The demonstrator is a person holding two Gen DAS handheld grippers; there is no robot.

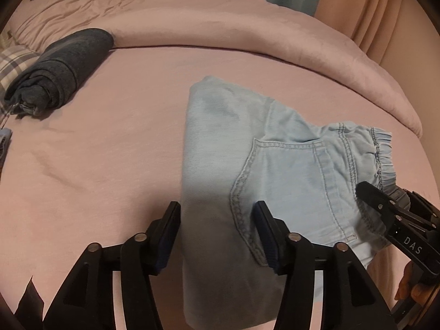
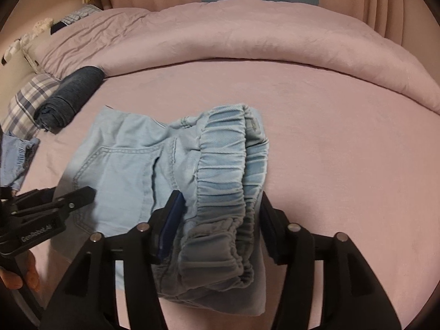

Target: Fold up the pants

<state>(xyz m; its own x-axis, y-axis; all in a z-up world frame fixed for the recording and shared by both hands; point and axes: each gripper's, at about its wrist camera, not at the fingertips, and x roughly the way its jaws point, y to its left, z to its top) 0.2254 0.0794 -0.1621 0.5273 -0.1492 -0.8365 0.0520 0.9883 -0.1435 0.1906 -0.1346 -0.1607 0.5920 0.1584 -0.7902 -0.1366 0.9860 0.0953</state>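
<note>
Light blue denim pants lie folded on the pink bed sheet, back pocket up, elastic waistband at the right. My left gripper is open, its fingers astride the pants' folded left part, just above it. My right gripper is open with the gathered waistband lying between its fingers; it shows in the left wrist view at the waistband's near corner. The left gripper shows in the right wrist view over the pocket.
A rolled dark grey garment lies at the far left by a plaid pillow. A thick pink duvet is bunched along the back. Another light blue garment lies at the left edge. Curtains hang behind.
</note>
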